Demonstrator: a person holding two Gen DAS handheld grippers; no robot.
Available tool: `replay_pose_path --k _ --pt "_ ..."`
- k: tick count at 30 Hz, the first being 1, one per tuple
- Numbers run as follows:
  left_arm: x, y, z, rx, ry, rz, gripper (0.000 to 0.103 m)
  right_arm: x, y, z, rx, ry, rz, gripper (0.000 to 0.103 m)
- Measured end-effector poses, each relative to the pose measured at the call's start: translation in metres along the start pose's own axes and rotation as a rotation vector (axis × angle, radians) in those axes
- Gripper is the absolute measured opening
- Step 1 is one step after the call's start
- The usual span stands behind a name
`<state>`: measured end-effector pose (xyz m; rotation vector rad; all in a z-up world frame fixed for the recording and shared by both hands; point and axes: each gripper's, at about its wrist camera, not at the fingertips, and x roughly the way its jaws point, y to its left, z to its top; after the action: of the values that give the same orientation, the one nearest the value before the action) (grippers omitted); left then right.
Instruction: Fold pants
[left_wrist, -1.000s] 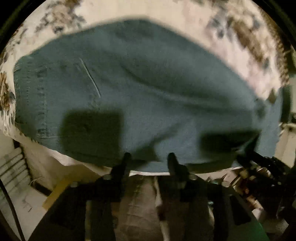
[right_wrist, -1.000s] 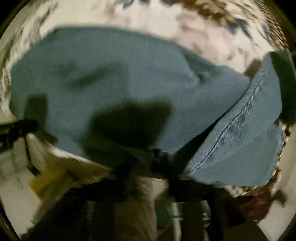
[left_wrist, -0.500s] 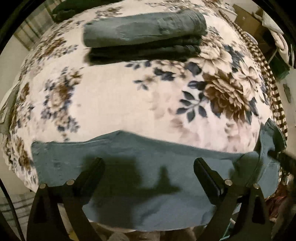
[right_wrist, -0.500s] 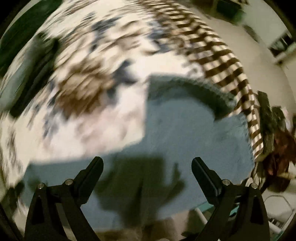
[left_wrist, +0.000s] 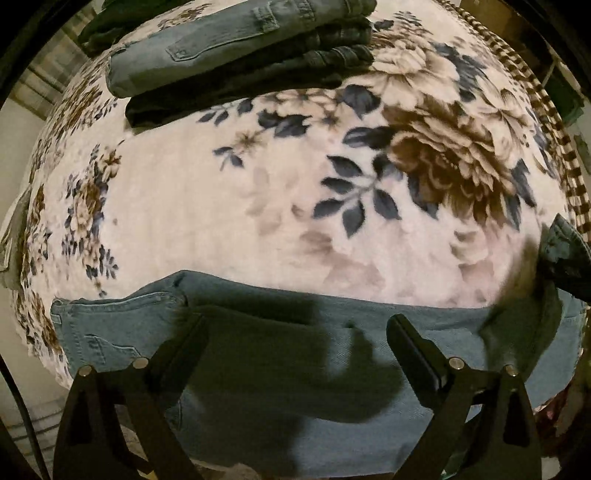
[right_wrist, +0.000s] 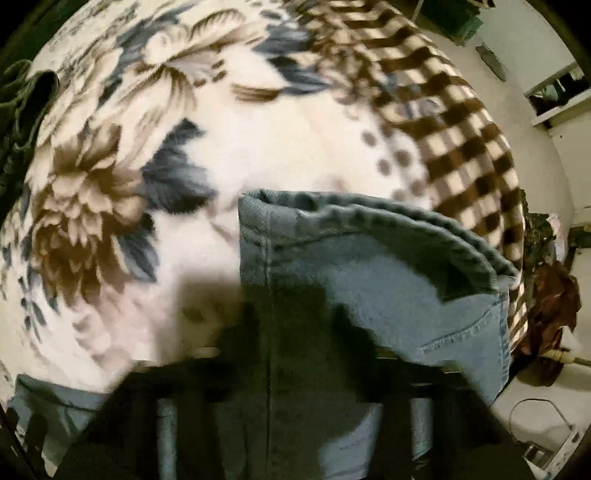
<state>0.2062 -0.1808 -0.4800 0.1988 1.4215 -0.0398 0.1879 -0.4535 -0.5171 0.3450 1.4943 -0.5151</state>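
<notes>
Light blue jeans (left_wrist: 280, 384) lie stretched along the near edge of the flowered bed. My left gripper (left_wrist: 295, 332) hangs over their middle, fingers wide apart and nothing between them; the waist and a pocket (left_wrist: 110, 332) lie to its left. In the right wrist view, my right gripper (right_wrist: 303, 332) is dark and blurred. Its jaws are closing on the jeans' leg end (right_wrist: 369, 258), and denim fills the gap between them. The hem there curls up off the blanket. That raised end (left_wrist: 565, 251) also shows at the far right of the left wrist view.
A stack of folded jeans (left_wrist: 236, 48) sits at the far side of the flowered blanket (left_wrist: 221, 192). A brown checked border (right_wrist: 461, 140) runs along the bed's right edge. Beyond it lie pale floor (right_wrist: 535, 398) and dark clutter (right_wrist: 554, 295).
The left gripper went from nearly shut at the jeans' edge to wide open and drew back over them. The right gripper, wide open half a second ago, has narrowed onto the leg end.
</notes>
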Motion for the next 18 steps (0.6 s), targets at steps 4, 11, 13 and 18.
replay_pose_path --k 4,11,13,18 --pt "-0.008 -0.007 -0.004 0.007 0.007 -0.011 0.098 -0.041 -0.045 -0.030 0.114 -0.081 0.043 0.013" --pt "-0.009 -0.039 -0.033 0.027 0.075 -0.058 0.098 -0.027 -0.160 -0.105 0.416 0.120 0.046 0.015" --pt "-0.006 -0.052 -0.043 0.044 0.096 -0.068 0.098 -0.012 -0.190 -0.132 0.531 0.199 0.126 0.022" --pt "0.002 -0.082 -0.058 0.098 0.128 -0.073 0.098 -0.022 -0.233 -0.149 0.701 0.108 0.253 0.064"
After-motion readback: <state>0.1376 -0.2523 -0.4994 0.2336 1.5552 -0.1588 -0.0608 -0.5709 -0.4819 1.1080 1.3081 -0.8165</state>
